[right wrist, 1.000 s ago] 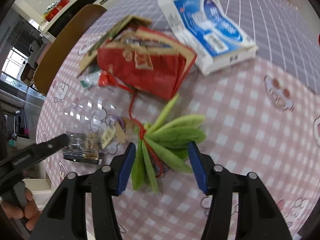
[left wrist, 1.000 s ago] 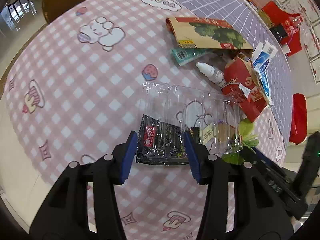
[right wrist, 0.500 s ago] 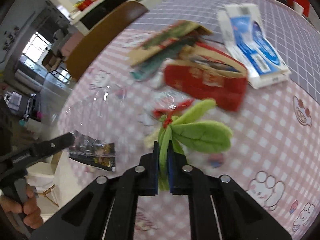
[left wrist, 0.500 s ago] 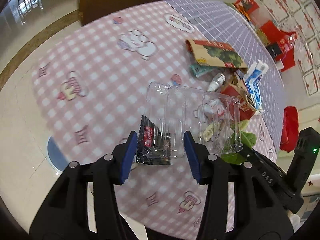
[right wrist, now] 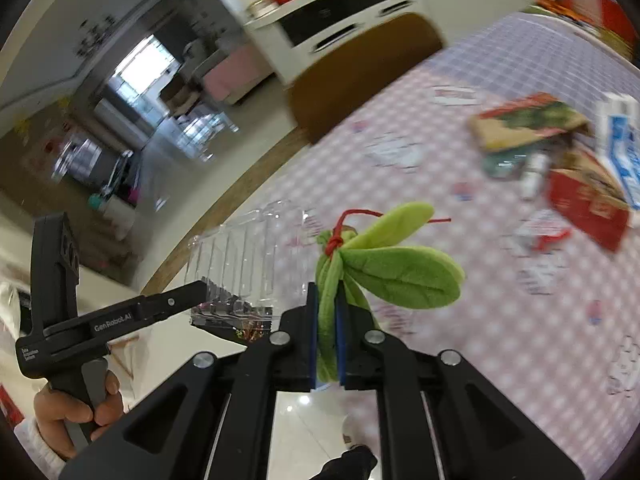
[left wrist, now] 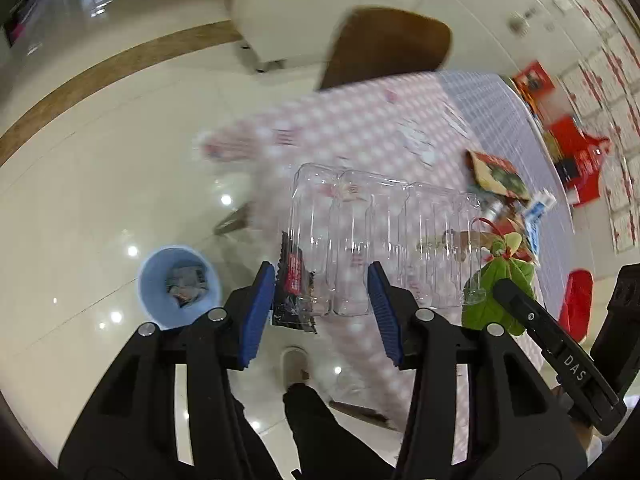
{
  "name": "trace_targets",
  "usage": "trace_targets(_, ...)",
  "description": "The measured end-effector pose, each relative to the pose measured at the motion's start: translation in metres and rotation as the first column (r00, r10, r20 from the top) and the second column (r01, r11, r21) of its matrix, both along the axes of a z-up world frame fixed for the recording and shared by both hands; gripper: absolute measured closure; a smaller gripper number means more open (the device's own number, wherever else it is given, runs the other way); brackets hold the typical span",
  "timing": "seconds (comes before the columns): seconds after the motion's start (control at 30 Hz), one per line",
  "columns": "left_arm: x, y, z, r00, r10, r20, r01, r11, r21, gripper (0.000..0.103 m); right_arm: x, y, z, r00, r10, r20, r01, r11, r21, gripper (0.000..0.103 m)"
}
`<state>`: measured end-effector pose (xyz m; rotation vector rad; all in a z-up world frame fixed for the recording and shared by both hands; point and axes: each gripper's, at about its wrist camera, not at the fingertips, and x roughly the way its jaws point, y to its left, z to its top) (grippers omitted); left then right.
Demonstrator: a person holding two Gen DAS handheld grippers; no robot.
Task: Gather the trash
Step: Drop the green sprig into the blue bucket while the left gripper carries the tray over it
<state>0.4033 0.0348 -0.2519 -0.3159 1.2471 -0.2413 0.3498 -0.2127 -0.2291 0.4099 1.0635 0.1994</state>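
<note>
Two loads are in the air: the clear plastic tray (left wrist: 384,240) with a black snack wrapper (left wrist: 294,286), clamped in the half-open left gripper (left wrist: 322,312), its long axis running rightward over the table edge; the green leaf bundle (right wrist: 380,264), stems pinched in the nearly shut right gripper (right wrist: 326,336), points up-right. Release only squarely above the blue bin (left wrist: 178,286) on the floor.

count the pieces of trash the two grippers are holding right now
3: clear plastic tray and black snack wrapper in the left gripper; green leaf bundle in the right gripper.
</note>
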Motion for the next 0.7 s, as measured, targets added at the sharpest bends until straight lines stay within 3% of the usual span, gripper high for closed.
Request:
trace_targets(0.23, -0.022, 0.110, -0.007, 0.989, 0.146, -0.020, -0.145, 0.989, 0.034, 0.056, 0.011, 0.106, -0.013, 0.989, 0.143, -0.033, -0.142, 0.990, 0.020, 0.095)
trace_targets(0.43, -0.054, 0.202, -0.024, 0.953, 0.298, -0.060, -0.293, 0.953, 0.069, 0.056, 0.018, 0.196, -0.051, 0.952, 0.272, -0.138, -0.268, 0.962, 0.048, 0.095)
trace_targets(0.7, -0.087, 0.270, -0.048, 0.904, 0.413, -0.114, -0.408, 0.911, 0.067, 0.056, 0.023, 0.280, -0.091, 0.899, 0.366, -0.240, -0.369, 0.929, 0.032, 0.095)
